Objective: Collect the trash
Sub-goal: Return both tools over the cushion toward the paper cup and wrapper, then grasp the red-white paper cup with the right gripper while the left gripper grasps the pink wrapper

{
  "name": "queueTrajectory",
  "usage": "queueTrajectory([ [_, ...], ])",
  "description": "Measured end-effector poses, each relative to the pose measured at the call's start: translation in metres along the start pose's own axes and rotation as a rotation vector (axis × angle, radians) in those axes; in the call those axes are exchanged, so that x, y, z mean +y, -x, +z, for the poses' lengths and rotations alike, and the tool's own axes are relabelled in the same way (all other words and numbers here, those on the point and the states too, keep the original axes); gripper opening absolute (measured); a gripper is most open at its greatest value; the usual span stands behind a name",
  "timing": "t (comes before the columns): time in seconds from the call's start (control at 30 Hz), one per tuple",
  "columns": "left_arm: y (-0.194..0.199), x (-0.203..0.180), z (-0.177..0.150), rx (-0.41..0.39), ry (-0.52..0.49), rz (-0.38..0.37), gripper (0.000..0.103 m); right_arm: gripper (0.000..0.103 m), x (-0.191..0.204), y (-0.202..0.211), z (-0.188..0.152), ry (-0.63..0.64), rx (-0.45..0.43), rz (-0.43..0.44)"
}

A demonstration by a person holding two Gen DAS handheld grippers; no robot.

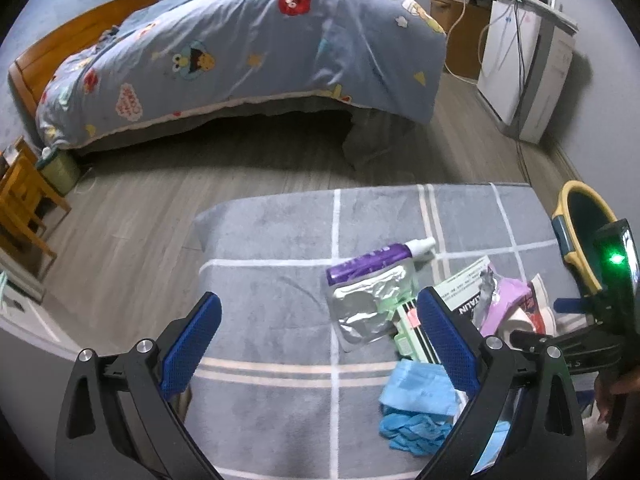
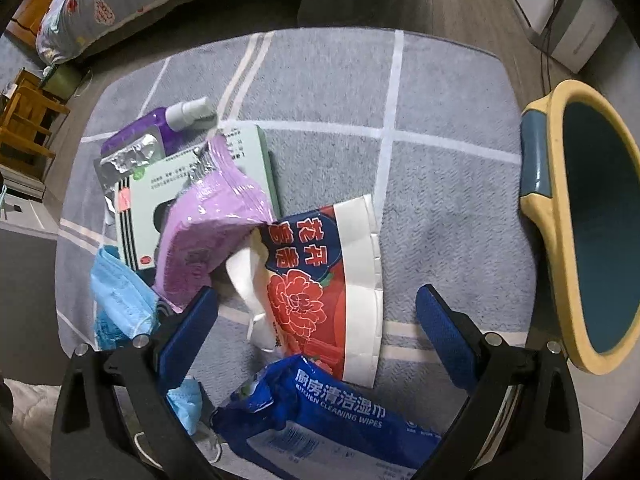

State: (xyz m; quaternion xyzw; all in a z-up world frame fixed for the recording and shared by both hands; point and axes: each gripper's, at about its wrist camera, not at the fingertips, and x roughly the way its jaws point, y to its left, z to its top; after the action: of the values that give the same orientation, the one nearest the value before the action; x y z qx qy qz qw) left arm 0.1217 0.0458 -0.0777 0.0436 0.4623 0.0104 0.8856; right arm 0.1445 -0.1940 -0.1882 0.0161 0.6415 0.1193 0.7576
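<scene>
The left hand-held gripper hovers with fingers wide apart and empty over the grey rug. The right hand-held gripper, equally spread, straddles the red-and-white packet among trash left of the bin.

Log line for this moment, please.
left gripper: open, empty | right gripper: open over red-and-white packet | bin: right of trash pile | nothing grasped

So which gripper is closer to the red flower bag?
Right. The right gripper hangs open directly over the red flower bag, fingers either side. The left gripper hangs open off to the bag's left, above the rug.
</scene>
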Motion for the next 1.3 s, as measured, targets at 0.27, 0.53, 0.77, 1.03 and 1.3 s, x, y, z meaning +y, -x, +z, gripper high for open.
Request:
queueTrajectory([
  [0.27, -0.015, -0.028, -0.003, 0.03, -0.071, -0.014, 0.097, 0.066, -0.025, 0.024, 0.005, -0.094, -0.07, 0.047],
  [0.53, -0.037, -0.073, -0.017, 0.072, -0.135, -0.097, 0.097, 0.066, -0.061, 0.048, 0.017, -0.21, -0.149, 0.047],
  [0.77, -0.051, -0.114, -0.029, 0.097, -0.247, -0.133, 0.097, 0.066, -0.079, 0.071, 0.028, -0.243, -0.213, 0.076],
  [1.03, -0.061, -0.143, -0.036, 0.128, -0.288, -0.183, 0.094, 0.066, -0.085, 0.076, 0.034, -0.221, -0.22, 0.059],
  [1.3, -0.066, -0.155, -0.036, 0.143, -0.332, -0.202, 0.071, 0.066, -0.09, 0.076, 0.037, -0.228, -0.221, 0.065],
])
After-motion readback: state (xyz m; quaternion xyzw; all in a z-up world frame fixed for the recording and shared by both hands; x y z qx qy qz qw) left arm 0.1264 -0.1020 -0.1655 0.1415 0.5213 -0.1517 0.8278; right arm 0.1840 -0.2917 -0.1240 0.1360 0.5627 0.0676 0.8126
